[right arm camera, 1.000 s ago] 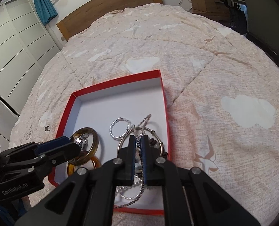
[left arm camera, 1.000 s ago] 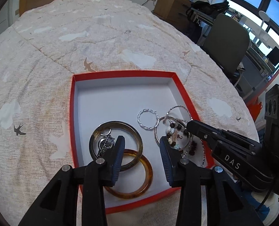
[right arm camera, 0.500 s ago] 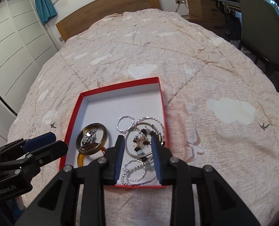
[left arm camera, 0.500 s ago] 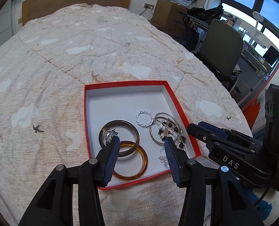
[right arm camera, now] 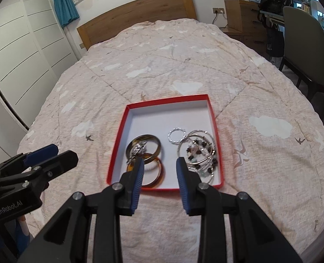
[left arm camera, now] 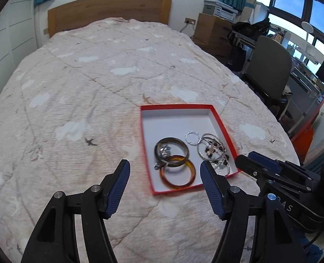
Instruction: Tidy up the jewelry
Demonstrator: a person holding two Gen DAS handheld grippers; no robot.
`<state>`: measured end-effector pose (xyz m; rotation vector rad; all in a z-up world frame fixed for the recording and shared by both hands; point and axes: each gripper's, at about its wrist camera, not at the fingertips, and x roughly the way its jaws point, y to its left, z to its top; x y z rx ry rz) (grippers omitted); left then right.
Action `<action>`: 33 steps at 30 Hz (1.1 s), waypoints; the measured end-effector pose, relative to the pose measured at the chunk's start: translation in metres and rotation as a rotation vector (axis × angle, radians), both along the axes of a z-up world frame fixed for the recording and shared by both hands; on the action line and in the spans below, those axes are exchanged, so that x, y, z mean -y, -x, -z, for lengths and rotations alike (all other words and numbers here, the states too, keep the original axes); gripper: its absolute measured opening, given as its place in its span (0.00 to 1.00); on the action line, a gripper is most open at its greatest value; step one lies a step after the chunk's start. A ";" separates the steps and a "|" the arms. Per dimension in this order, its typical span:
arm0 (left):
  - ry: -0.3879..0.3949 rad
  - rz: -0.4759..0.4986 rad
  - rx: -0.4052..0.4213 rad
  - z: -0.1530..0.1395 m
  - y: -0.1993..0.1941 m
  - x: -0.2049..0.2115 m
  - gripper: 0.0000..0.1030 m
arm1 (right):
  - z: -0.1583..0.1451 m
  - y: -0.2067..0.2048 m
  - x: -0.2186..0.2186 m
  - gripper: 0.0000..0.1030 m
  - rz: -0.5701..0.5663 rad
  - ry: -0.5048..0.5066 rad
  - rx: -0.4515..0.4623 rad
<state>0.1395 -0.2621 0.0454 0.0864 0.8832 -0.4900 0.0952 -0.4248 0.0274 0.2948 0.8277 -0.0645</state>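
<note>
Brightness: even, soft daylight on the bed [left arm camera: 96,83].
Source: windows [left arm camera: 293,2] at the right, blown out pale.
Shadows: faint, soft.
Blur: slight smear on the box [right arm camera: 116,153] rim and bangles [left arm camera: 171,151].
Distortion: strong fisheye bulge; black corners.
Focus: far room soft.

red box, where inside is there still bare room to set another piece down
The red box is bare across its far half, between the far wall and the twisted silver ring. The near half is crowded: dark bangle overlapping the amber bangle on the left, beaded bracelets piled along the right wall. Only a narrow white strip runs between the two groups.
</note>
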 end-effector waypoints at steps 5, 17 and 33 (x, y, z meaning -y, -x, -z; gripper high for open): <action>-0.030 -0.046 0.035 -0.015 0.019 -0.030 0.67 | -0.014 0.020 -0.026 0.35 -0.020 0.006 0.023; -0.071 -0.140 0.109 -0.041 0.073 -0.096 0.75 | -0.048 0.073 -0.076 0.39 -0.058 0.012 0.085; -0.110 -0.279 0.162 -0.040 0.118 -0.170 0.85 | -0.062 0.121 -0.118 0.54 -0.054 0.065 0.104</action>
